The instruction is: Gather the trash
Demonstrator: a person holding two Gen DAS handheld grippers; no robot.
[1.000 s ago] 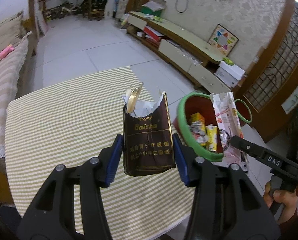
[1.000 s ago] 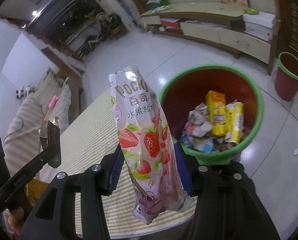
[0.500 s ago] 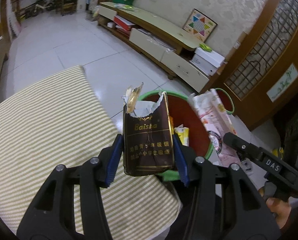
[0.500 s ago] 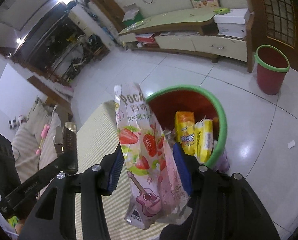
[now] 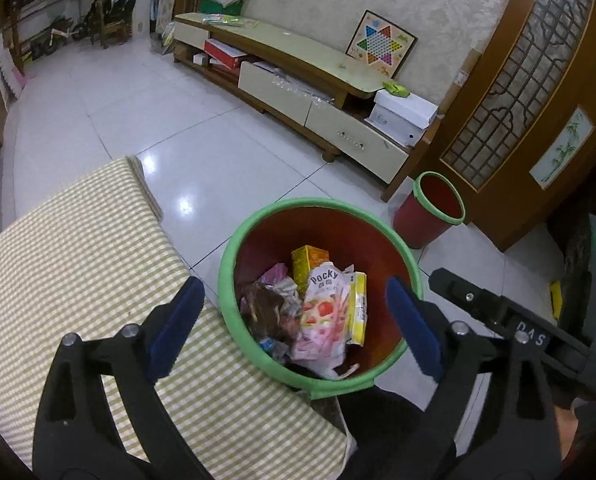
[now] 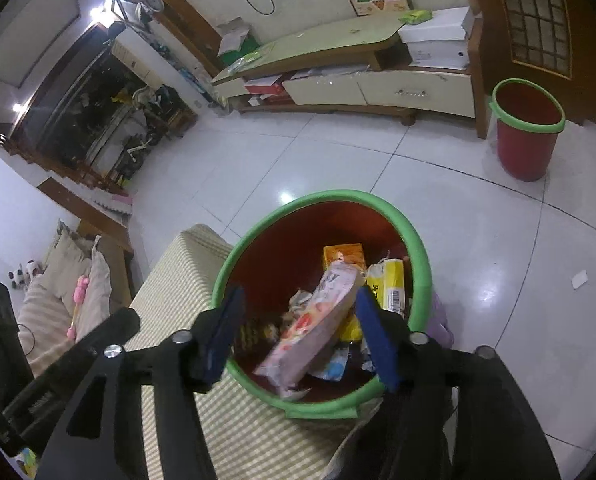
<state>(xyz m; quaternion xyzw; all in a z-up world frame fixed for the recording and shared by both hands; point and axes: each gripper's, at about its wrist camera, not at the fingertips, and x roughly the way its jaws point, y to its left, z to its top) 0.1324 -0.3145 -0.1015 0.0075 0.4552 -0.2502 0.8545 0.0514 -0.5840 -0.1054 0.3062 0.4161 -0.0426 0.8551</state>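
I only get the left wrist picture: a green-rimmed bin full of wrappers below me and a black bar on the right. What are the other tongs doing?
Observer: The right tongs are open over that same bin, with nothing clamped.
Visitor: Is any rubbish lying outside the bin?
Observer: Yes, one small white scrap lies on the floor tiles off to the bin's right.
Visitor: And what is beyond the far side of the table?
Observer: A sofa with cushions, and a pink toy lying on it.
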